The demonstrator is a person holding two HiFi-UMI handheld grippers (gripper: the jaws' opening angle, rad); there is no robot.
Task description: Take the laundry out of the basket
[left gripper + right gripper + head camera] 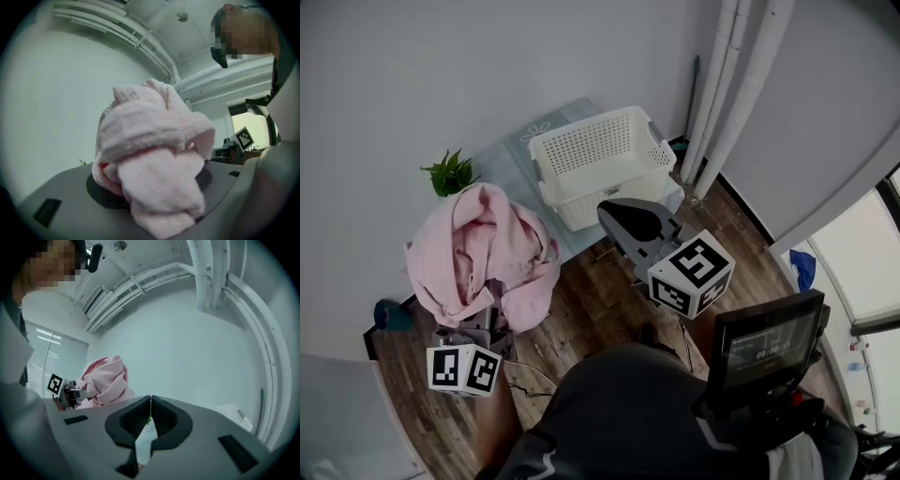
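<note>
Left gripper view shows our left gripper (152,190) clamped on the pink laundry (150,136), held beside the basket (609,187); soft, light, floppy, we'd pinch bunched folds; right gripper (150,414) jaws together

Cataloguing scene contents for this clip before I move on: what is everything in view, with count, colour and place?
pink terry-cloth laundry bundle: one, pink, raised left of the basket.
white perforated plastic laundry basket: one, white, by the wall on the pale surface; looks bare inside.
pale blue-green flat surface: one, under the basket.
small green leafy plant: one, green, by the wall behind the laundry.
white vertical pipes: several, white, corner right of the basket.
black console screen: one, black, lower right.
brown wood-plank floor: one, brown, throughout.
left tool: one, grey, shut on the laundry.
right tool: one, grey, jaws together, empty, before the basket.
</note>
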